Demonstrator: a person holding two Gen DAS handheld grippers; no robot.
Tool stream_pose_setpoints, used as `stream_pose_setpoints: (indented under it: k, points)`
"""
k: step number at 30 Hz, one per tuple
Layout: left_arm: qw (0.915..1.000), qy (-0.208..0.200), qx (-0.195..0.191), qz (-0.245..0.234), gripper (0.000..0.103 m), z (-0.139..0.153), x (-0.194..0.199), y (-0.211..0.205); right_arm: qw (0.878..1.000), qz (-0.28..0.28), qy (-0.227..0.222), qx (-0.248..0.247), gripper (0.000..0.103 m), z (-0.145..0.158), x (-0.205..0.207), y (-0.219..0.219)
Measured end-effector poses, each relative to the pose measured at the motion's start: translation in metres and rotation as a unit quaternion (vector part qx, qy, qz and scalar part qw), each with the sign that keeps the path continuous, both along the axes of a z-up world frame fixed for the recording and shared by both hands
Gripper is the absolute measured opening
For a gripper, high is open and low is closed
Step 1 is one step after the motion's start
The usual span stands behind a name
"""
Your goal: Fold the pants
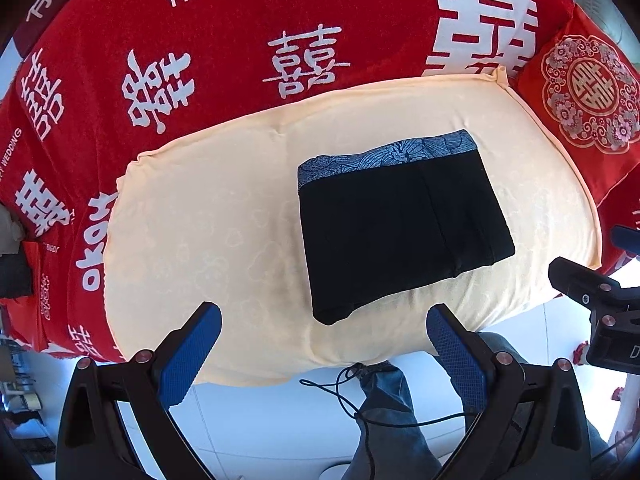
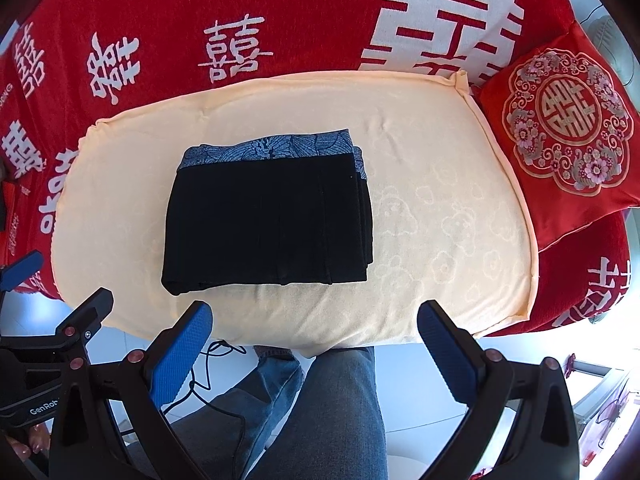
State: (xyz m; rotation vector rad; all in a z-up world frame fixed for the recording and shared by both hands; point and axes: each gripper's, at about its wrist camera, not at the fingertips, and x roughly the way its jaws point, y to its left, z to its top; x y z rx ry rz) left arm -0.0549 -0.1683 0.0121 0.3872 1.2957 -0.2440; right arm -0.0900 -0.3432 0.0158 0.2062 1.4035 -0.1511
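- Black pants [image 1: 404, 232], folded into a thick rectangle with a blue patterned waistband [image 1: 384, 158] on the far side, lie flat on the cream cushion [image 1: 208, 220], ahead of both my grippers.
- From my left gripper [image 1: 324, 344] the pants are ahead and a little to the right; its blue pads [image 1: 192, 348] stand wide apart and hold nothing.
- From my right gripper [image 2: 316, 340] the pants [image 2: 268, 220] are ahead and to the left; its fingers [image 2: 444, 348] are also wide and hold nothing.
- Bare cushion [image 2: 440, 208] lies around the pants on all sides, with more room to the right.
- Near cushion edge is just ahead of my fingertips; below it I see my jeans [image 2: 340, 408] and a thin black cord [image 1: 352, 396].
- Red blanket [image 1: 240, 32] with white characters is beyond the cushion, and a red embroidered pillow [image 2: 560, 128] touches its far right corner.
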Motion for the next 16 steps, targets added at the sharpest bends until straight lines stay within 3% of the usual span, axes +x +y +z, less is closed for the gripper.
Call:
stream_pose_setpoints:
  k: [16]
  points:
    - [0.9995,0.015,-0.027,0.011,0.103,-0.0027,0.0026,0.0042,1.0,0.005,0.008,-0.002,0.102,-0.0046,0.0022,0.0007]
